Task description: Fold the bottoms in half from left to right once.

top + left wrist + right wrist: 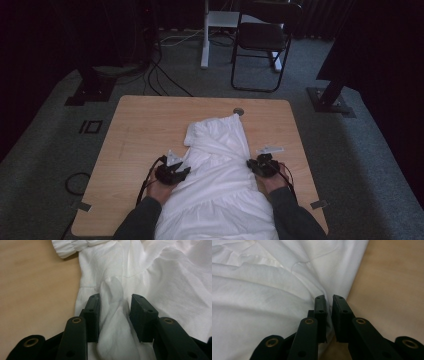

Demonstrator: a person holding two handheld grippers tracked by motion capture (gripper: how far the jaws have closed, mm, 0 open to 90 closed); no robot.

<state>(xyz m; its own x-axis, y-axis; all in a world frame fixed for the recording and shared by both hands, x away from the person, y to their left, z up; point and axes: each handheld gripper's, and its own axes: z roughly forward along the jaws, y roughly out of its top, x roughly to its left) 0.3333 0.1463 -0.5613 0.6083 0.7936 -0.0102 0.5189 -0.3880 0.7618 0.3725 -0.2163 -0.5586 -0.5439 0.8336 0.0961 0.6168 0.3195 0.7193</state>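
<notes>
Grey carpet, trailing cables and a black folding chair (261, 42) surrounded the wooden bench (135, 130), on which a white garment (220, 170) lay stretched out. Its long axis ran straight away from the person, from the near edge, where the wide gathered part spilled toward the sleeves, up to a narrower bunched end near the small round grommet (238, 111) at the far side.

The left claw (172, 172) sat at the garment's left edge, about midway along its length. In the left gripper view its jaws stood apart with a raised fold of the white cloth (112, 315) rising between them; the left pad touched the fold, the right pad stood clear of it, so the claw (114, 312) was open around the cloth rather than clamped on it.

The right claw (261, 166) sat opposite at the right edge, level with the left one. In the right gripper view its jaws were nearly together, with only a slim gap, at the very hem where cloth met bare wood (392, 290). Whether a thin edge of fabric was pinched in that claw (328, 315) I could not tell.

Both claws therefore flanked the garment across its short axis, each equally near its own side. Any coming fold or pull would likely turn on that symmetry: cloth lay inward from each claw, bare bench outward.
</notes>
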